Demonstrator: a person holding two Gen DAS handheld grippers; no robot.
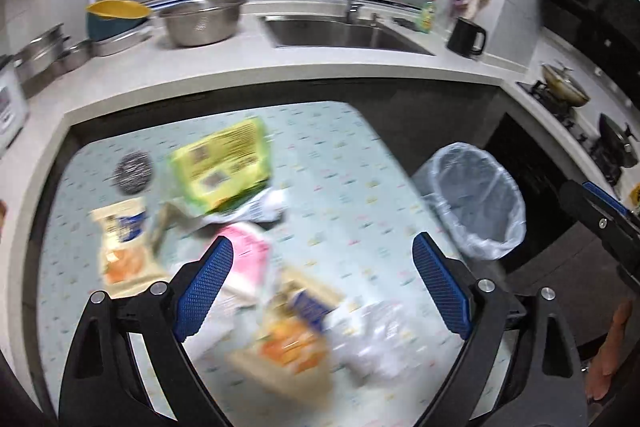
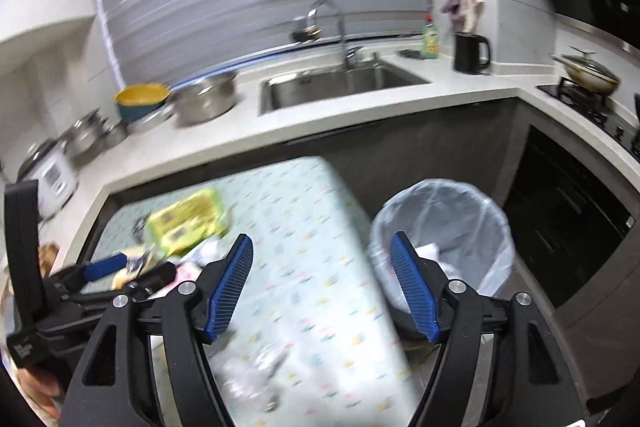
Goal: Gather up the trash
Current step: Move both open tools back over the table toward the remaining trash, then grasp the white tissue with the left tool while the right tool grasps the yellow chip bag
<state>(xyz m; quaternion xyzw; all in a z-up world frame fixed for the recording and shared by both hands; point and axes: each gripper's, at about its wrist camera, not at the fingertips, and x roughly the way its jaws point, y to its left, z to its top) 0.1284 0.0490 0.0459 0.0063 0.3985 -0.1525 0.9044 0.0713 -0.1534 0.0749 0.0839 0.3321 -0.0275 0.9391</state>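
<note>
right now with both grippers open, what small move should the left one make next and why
Probably lower the left gripper onto the pink wrapper just ahead of its fingers and close. Both grippers are open and hold nothing, wrappers are scattered on the table, and the lined bin stands right beside it. The right gripper hangs between table and bin, away from the pile.

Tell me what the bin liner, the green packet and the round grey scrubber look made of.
Bin liner: thin translucent plastic film, crinkled, folded over the rim. Green packet: probably glossy printed plastic, creased, though blur leaves it open. Scrubber: likely coiled steel wool, with a grey speckled glint; too blurred to be sure.
</note>
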